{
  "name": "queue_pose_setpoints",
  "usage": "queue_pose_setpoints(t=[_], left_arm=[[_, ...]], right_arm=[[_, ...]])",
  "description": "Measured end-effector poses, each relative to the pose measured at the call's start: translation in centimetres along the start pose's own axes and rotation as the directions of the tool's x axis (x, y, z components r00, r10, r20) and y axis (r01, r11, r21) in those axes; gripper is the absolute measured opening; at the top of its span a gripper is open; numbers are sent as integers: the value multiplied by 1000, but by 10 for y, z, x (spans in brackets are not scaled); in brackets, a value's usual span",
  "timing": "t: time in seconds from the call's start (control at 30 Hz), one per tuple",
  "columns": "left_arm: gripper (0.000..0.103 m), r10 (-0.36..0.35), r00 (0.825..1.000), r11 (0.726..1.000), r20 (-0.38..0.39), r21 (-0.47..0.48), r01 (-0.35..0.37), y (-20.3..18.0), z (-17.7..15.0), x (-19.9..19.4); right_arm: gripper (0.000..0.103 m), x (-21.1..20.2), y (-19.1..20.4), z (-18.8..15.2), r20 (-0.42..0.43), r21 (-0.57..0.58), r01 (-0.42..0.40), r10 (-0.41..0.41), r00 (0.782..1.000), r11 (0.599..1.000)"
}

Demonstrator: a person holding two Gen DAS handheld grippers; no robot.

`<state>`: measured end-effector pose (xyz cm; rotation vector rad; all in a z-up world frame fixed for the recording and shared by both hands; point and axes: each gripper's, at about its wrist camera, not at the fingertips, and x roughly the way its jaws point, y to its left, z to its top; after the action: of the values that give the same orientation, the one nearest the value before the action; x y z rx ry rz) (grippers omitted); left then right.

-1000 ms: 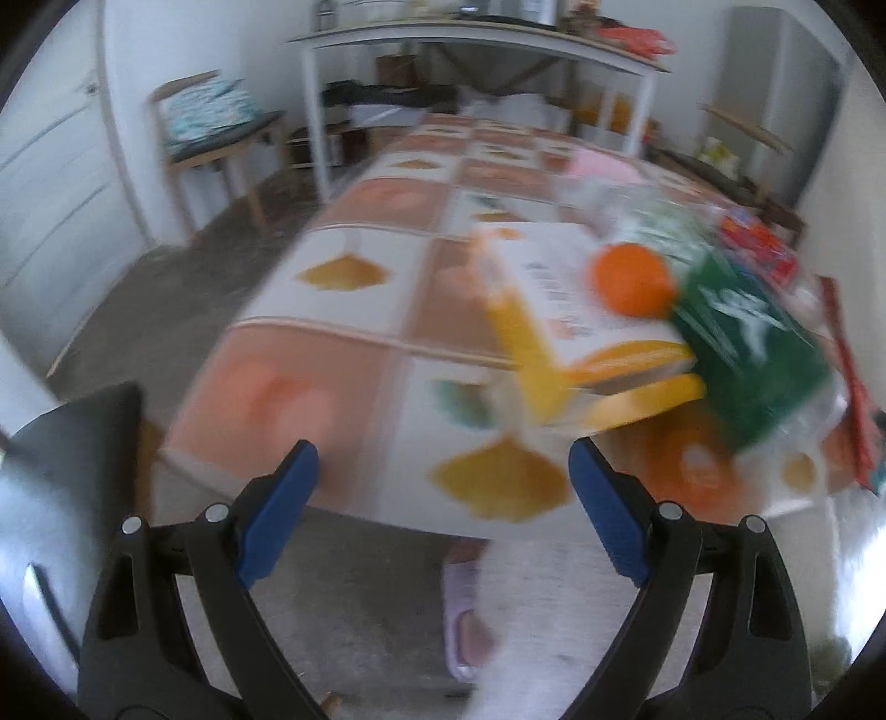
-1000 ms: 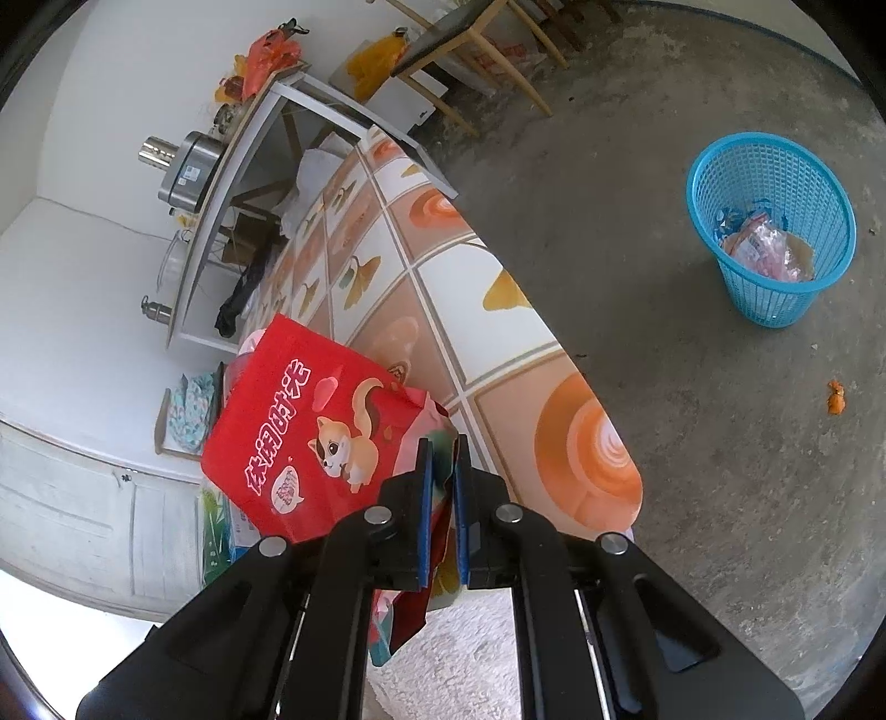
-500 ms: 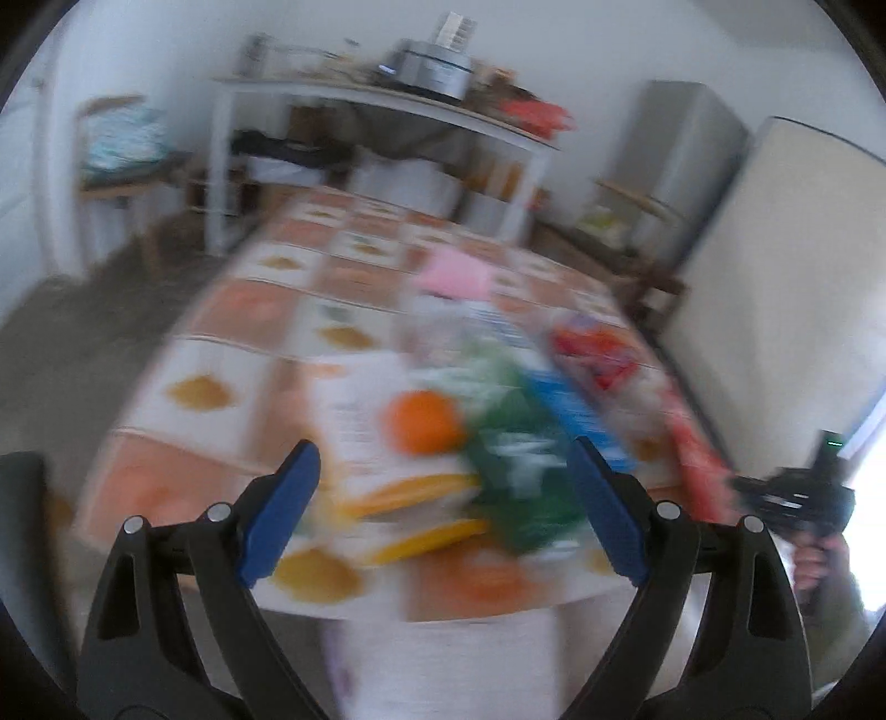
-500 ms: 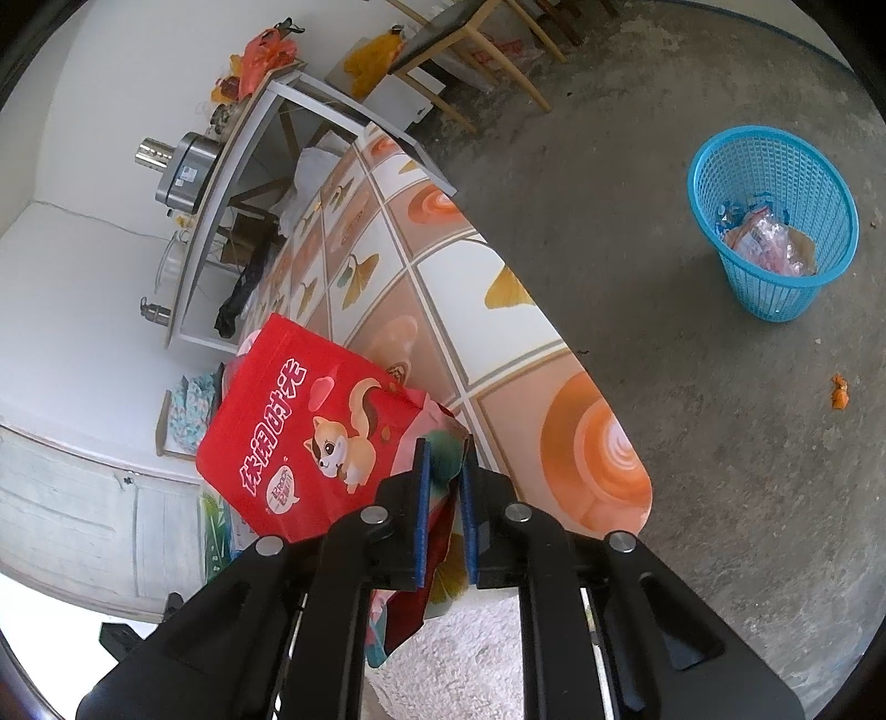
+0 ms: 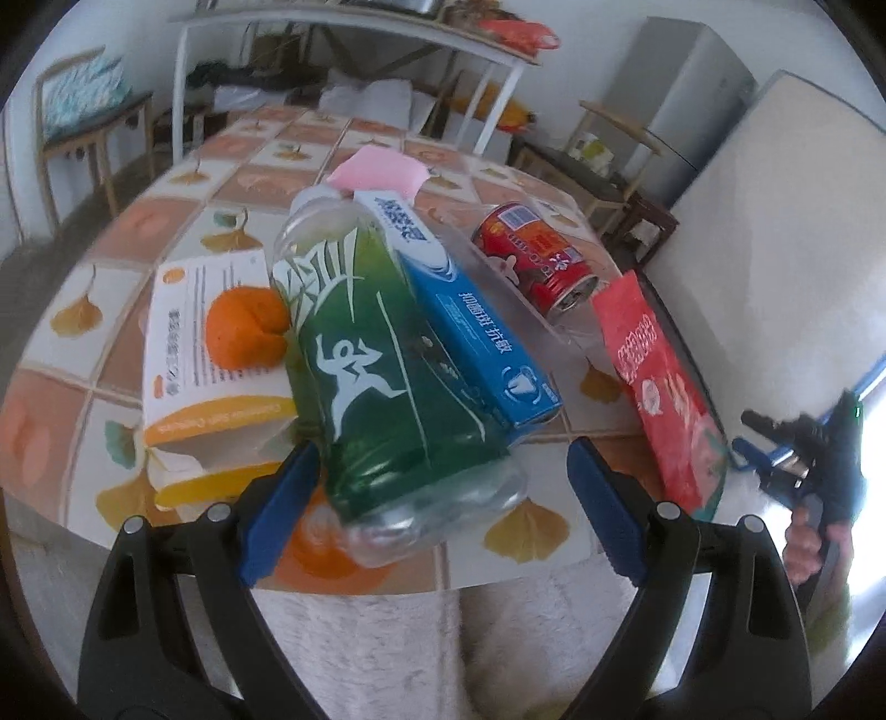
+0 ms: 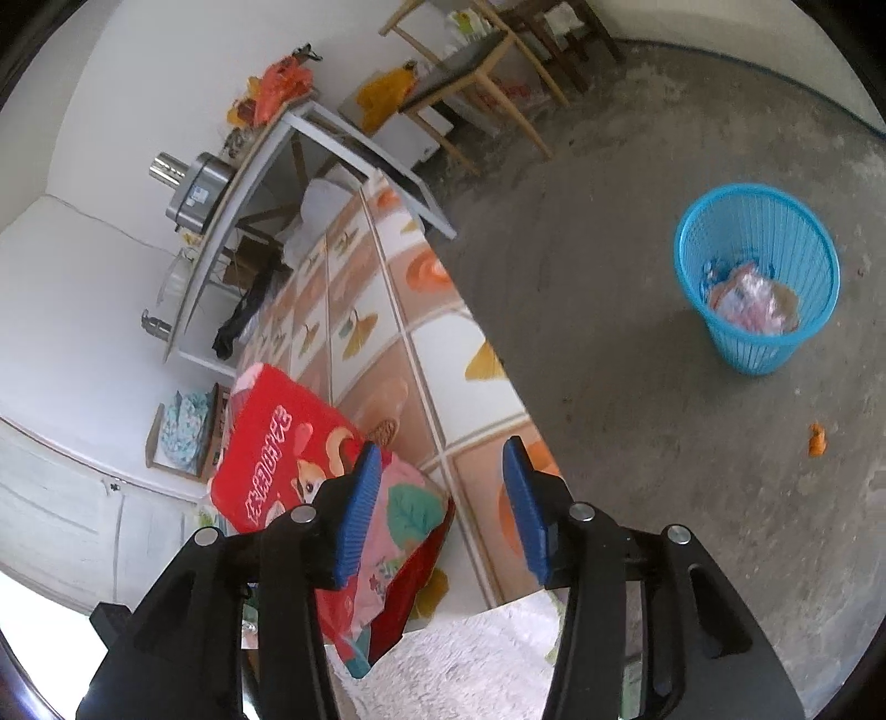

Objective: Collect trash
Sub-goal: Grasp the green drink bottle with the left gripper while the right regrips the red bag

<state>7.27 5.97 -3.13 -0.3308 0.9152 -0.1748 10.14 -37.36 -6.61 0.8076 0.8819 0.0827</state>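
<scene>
In the left wrist view my left gripper is open at the table's near edge, its blue pads on either side of the base of a green-labelled plastic bottle lying on the table. Beside it lie a blue box, a red can, a white and yellow box with an orange on it, and a red snack bag. In the right wrist view my right gripper is open, with the red snack bag at its left pad. A blue trash basket stands on the floor.
The table has an orange and white tiled top. A pink paper lies further back. A white shelf table, chairs and a fridge line the room. An orange scrap lies on the concrete floor.
My right gripper was shut on the red snack bag and has opened. My left gripper has swung right and moved in close to the green bottle.
</scene>
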Motion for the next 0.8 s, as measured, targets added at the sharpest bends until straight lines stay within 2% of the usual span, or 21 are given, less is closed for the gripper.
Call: queue_pose_setpoints(t=[0.23, 0.27, 0.3, 0.33, 0.4, 0.53, 0.6, 0.8], left_arm=[[87, -3, 999, 988, -43, -153, -3, 11, 11, 14], [84, -3, 999, 984, -48, -178, -6, 13, 11, 15], [75, 2, 999, 981, -50, -195, -11, 14, 11, 15], [71, -1, 998, 977, -57, -214, -11, 15, 10, 16], [71, -6, 998, 971, -62, -238, -9, 18, 8, 15], [71, 9, 997, 974, -73, -227, -25, 11, 0, 6], [71, -3, 994, 975, -110, -222, -22, 6, -11, -1], [72, -57, 965, 973, -255, -229, -3, -4, -45, -13]], right_arm=[[46, -2, -11, 0, 0, 14, -49, 49, 999, 999], [46, -3, -12, 0, 2, 15, -54, 54, 999, 998], [46, -5, -14, 0, 6, 18, -58, 58, 998, 998], [46, -6, -16, 1, 10, 23, -64, 63, 998, 998], [46, -8, -20, 1, 13, 33, -76, 76, 997, 997], [46, -14, -23, 2, 27, 39, -101, 100, 995, 994], [46, -18, -22, 3, 35, 31, -114, 113, 993, 993], [46, -23, -17, 3, 44, 3, -127, 127, 991, 992]])
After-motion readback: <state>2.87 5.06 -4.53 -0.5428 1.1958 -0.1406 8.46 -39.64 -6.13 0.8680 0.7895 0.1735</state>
